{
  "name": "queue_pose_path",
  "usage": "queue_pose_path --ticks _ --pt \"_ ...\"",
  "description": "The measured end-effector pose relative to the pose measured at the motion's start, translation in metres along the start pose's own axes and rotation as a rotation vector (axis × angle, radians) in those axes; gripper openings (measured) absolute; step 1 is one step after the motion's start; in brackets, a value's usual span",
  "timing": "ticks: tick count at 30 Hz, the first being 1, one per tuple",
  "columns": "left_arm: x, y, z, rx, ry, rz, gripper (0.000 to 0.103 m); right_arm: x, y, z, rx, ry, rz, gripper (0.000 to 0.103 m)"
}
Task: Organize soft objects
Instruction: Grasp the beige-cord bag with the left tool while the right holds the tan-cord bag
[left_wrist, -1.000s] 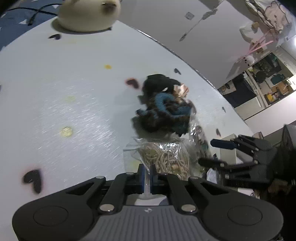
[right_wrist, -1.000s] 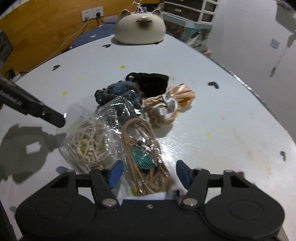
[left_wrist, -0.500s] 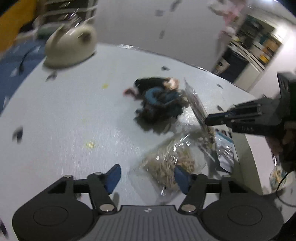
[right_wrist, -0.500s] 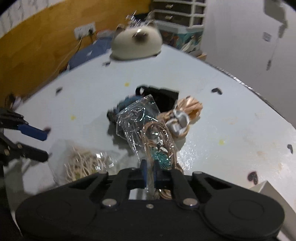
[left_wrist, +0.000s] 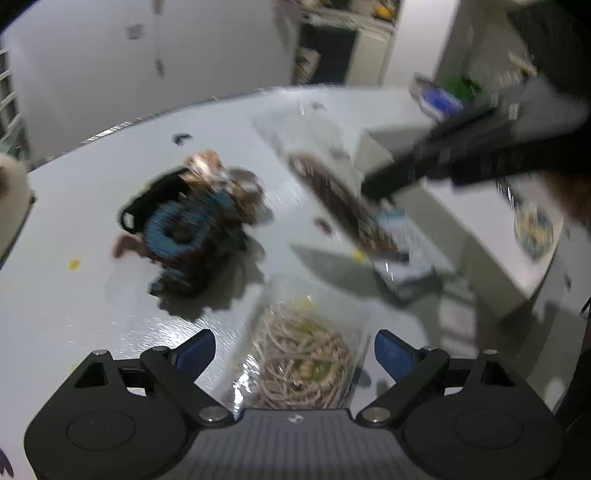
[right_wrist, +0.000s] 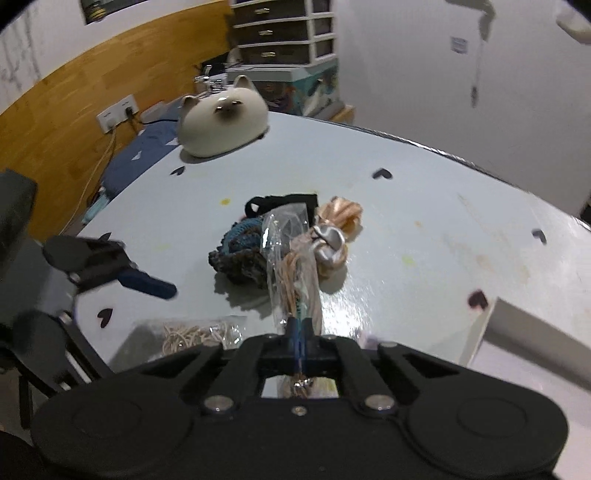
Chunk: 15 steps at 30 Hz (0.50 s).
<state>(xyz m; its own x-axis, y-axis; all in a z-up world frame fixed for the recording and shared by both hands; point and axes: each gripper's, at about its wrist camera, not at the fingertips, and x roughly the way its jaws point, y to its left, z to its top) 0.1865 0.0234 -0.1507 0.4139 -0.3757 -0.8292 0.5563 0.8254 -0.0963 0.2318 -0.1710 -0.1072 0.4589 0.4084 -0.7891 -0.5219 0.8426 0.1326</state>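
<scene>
2 views showed a pale round table (right_wrist: 424, 206) dotted with small dark hearts.

From the left wrist view, the left gripper (left_wrist: 293, 349) had its jaws spread wide and opening, its blue pads on either side of 1 clear bag of beige cord (left_wrist: 301, 360) lying on the table without pressing it. Beyond lay 1 heap of soft hair ties (left_wrist: 188, 229): blue knit, black and peach. The right gripper (left_wrist: 380, 186), blurred, held 1 clear packet of brown cord (left_wrist: 343, 206) lifted above the table.

From the right wrist view, the right gripper (right_wrist: 301, 334) was clamped tight on the near end of that packet (right_wrist: 291, 258), which stood up in front of the heap (right_wrist: 280, 236). The left gripper (right_wrist: 147, 284) hung at the left, over the beige-cord bag (right_wrist: 195, 334). 1 cream cat-shaped figure (right_wrist: 223, 122) sat at the far edge. 1 white box edge (right_wrist: 532, 336) showed at the right.
</scene>
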Motion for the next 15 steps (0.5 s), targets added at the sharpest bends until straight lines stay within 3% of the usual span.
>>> queue_pose_path --ticks 3,6,15 --pt "0.014 -0.006 -0.004 0.058 0.046 0.012 0.093 -0.005 0.002 -0.002 0.024 0.03 -0.044 0.001" --pt "0.018 -0.007 -0.011 0.041 0.05 0.048 0.085 -0.012 0.006 -0.004 0.051 0.044 -0.04 0.001" --pt "-0.004 0.013 -0.04 -0.273 0.06 0.195 0.084 0.015 0.023 -0.009 0.129 0.089 0.025 0.001"
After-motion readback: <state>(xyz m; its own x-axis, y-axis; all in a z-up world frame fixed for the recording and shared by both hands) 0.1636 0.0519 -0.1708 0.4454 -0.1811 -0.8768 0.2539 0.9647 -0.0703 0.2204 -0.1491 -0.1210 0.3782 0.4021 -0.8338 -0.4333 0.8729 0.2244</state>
